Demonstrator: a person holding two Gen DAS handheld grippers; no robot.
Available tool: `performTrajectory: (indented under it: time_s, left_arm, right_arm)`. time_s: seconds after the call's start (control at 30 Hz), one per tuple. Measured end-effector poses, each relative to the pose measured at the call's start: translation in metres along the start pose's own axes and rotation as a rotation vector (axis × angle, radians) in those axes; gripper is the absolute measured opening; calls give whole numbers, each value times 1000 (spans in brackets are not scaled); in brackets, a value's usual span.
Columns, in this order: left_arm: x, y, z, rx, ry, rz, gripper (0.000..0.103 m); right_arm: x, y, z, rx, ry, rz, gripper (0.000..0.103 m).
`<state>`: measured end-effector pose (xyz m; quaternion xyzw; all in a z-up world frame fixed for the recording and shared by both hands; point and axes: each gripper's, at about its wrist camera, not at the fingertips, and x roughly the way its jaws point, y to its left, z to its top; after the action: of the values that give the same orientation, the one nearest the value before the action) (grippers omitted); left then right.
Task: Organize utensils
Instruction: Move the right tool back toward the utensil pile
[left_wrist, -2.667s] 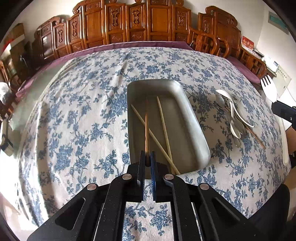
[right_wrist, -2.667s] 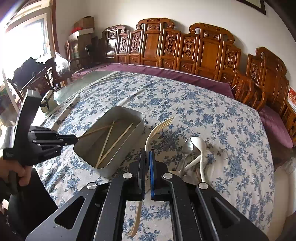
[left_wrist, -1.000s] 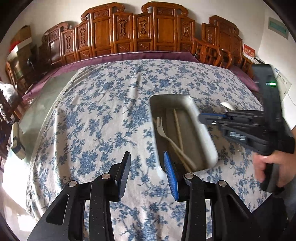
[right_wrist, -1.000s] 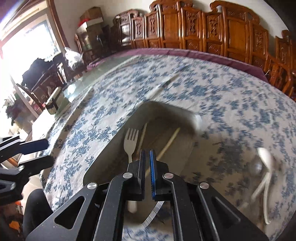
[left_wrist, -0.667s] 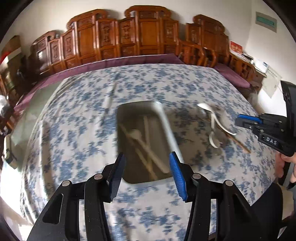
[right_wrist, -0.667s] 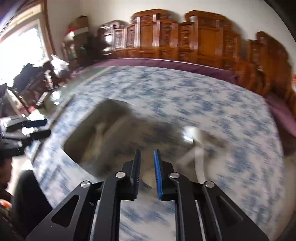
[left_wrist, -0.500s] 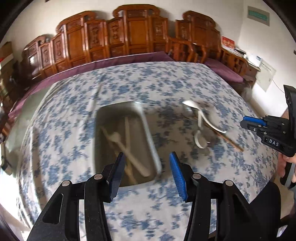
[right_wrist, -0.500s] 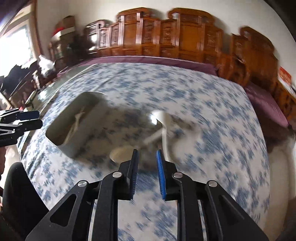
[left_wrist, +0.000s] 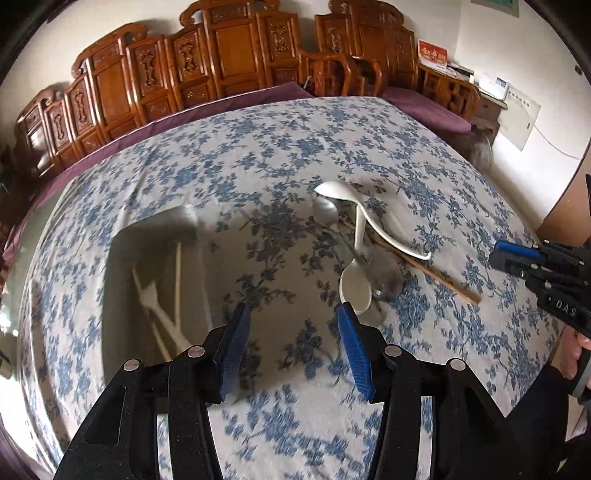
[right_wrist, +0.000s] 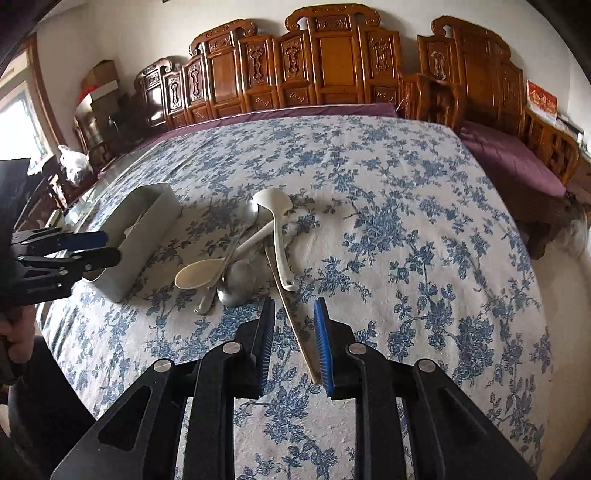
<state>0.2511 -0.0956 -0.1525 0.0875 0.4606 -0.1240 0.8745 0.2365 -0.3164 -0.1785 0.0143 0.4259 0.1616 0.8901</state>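
- Desk (right_wrist: 424, 206) under blue floral cloth; carved wooden chairs (right_wrist: 332, 59) along its far edge.
- Spoons (right_wrist: 251, 251) piled mid-desk; metal tray (right_wrist: 147, 221) towards the left edge.
- Left gripper (left_wrist: 291, 347) and right gripper (right_wrist: 293, 347): jaws apart, empty.

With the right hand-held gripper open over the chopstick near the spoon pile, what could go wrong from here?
1. The chopstick runs under the crossed white spoons and metal spoons; pulling it out may drag or scatter them.
2. It lies flat on the cloth, so the right hand-held gripper may pinch fabric or slip off.
3. The open left hand-held gripper hovers by the tray and could collide on approach.
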Motion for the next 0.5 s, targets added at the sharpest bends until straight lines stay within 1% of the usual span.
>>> performTrajectory:
  time_s: [0.07,0.17,0.3,0.5]
  left_arm:
    - [8,-3,7,-3,2,-14,47]
    - [24,-5,18,-27,21,-57,47]
    - [42,-10,30,-26,28,-54,47]
    - [59,-10,40,-27,38,-38,47]
  right_arm:
    - [6,-3,2,-4,8,-6,24]
    - [15,-7,7,3,6,2,24]
    - [37,-9,23,4,4,15,24]
    - [80,0,50,23,9,90,24]
